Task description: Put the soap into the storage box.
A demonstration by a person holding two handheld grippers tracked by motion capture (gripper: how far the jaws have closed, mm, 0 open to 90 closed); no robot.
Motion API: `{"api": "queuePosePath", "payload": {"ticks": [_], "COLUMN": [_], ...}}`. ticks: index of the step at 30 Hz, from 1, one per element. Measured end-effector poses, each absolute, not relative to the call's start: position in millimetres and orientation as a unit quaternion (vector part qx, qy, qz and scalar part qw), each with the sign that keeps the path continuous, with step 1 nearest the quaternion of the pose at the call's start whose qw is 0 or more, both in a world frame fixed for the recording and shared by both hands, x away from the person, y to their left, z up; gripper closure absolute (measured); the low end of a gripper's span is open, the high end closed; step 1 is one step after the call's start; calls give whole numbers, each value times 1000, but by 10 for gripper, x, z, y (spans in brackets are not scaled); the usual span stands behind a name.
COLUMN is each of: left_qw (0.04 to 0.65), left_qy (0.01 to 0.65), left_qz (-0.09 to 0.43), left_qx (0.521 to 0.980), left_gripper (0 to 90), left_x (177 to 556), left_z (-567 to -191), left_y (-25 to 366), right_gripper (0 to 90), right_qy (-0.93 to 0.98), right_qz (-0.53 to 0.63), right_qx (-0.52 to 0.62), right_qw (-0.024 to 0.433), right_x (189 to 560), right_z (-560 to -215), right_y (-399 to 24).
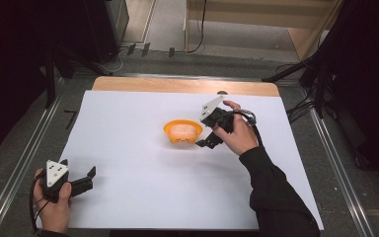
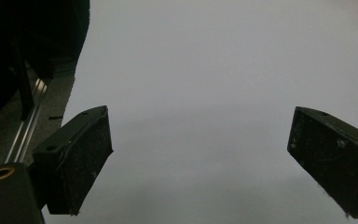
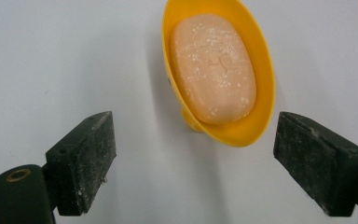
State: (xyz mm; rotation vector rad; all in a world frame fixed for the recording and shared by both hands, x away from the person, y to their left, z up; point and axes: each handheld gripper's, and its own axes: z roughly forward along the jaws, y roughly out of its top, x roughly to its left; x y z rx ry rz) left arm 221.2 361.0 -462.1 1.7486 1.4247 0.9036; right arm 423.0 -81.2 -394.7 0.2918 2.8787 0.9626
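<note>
The right claw (image 1: 203, 143) stands with its jaws apart and nothing between them. In the right gripper view its two black pads (image 3: 85, 158) frame bare white surface, and the near end of the soap dish (image 3: 261, 93) lies just ahead of them, closer to the pad on that view's right. The dish is yellow-orange and oval, and a pale peach bar of soap (image 3: 213, 67) lies flat in it, speckled with white flecks. From the high view the right claw sits just beside the soap dish (image 1: 170, 132), on its right, pointing down and toward it; whether a jaw tip touches the rim cannot be told. The right hand (image 1: 237, 136) wraps the gripper body, a dark sleeve (image 1: 276, 192) runs back to the bottom edge, and the grey three-cornered plate (image 1: 211, 109) tilts up behind the jaws.

The dish stands near the middle of the worktop (image 1: 128, 197), on the white sheet that covers most of it; a strip of bare wood (image 1: 177, 85) shows along the far edge.

The left claw (image 1: 90, 178) is well apart from all this, at the near left corner of the sheet. Its jaws are also spread wide and hold nothing; the left gripper view shows them over plain white surface, with the sheet's edge and a metal rail (image 2: 25, 130) off to that view's left. The left hand (image 1: 54, 207) grips the body from below.
</note>
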Motion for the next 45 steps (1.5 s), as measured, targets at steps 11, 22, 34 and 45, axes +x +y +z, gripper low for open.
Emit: {"api": "queuePosePath", "payload": {"ticks": [11,22,34,45], "left_qw": [347,347,346,346], "left_qy": [550,550,549,550], "left_qz": [349,350,349,350], "left_qx": [674,674,675,675], "left_gripper": [70,70,69,70], "left_x": [2212,2214,2218,2220], "left_z": [-4621,-4623,-4625,-4627], "left_y": [3607,3605,3603,3601], "right_gripper": [112,87,81,81], "right_qy": [935,930,923,912], "right_qz": [333,340,348,363], "right_qx": [109,123,147,173], "right_qw": [57,64,74,80], "right_x": [4101,3962,3783,3604], "right_z": [-3981,-4050,-4143,-4253], "right_y": [-982,-1156,-1388,-1718]}}
